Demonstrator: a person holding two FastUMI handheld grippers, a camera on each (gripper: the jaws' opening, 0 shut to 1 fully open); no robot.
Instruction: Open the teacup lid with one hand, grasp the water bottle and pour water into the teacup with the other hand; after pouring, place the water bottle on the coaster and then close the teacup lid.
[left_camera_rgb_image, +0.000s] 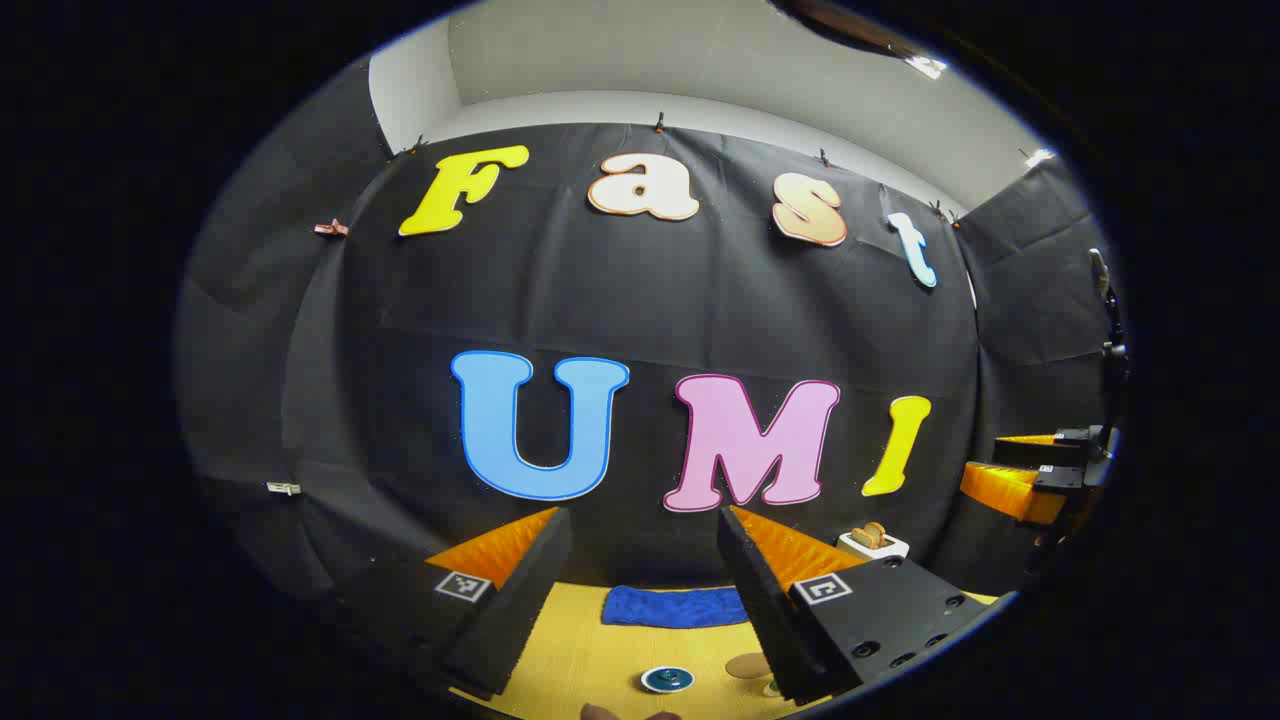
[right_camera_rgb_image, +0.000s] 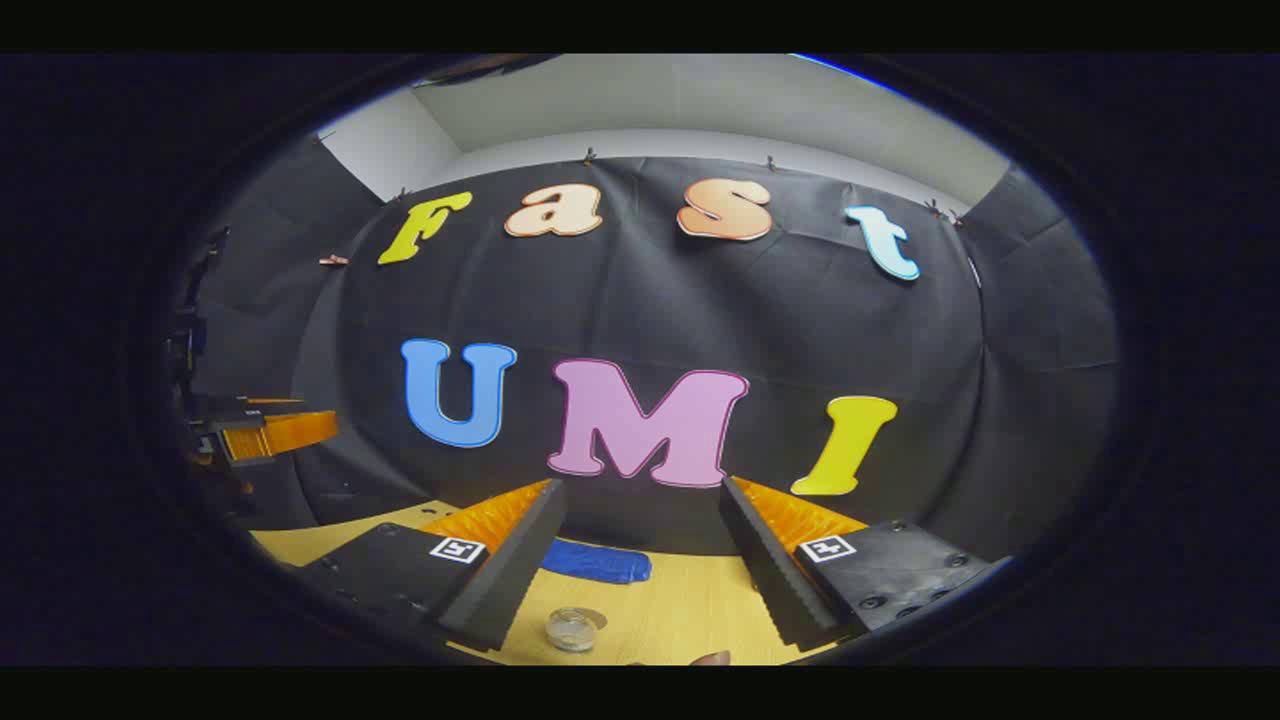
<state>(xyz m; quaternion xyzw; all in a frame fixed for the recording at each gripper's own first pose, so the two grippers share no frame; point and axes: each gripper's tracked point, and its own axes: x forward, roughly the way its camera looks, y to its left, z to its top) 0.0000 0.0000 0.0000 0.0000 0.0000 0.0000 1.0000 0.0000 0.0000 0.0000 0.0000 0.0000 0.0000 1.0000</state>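
While I hold the left claw (left_camera_rgb_image: 640, 600) and the right claw (right_camera_rgb_image: 640, 575) wide open and empty above the desk (left_camera_rgb_image: 570, 650), I see the teacup lid (left_camera_rgb_image: 667, 680) at bottom center in the left gripper view, beside the coaster (left_camera_rgb_image: 745, 665), before a blue cloth (left_camera_rgb_image: 675, 607).

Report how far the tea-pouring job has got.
Nothing looks done yet. The left gripper and right gripper are both open and empty, raised above the table. The blue-lidded teacup is shut and the coaster bare. All steps remain: lifting the lid, pouring, placing the bottle, closing.
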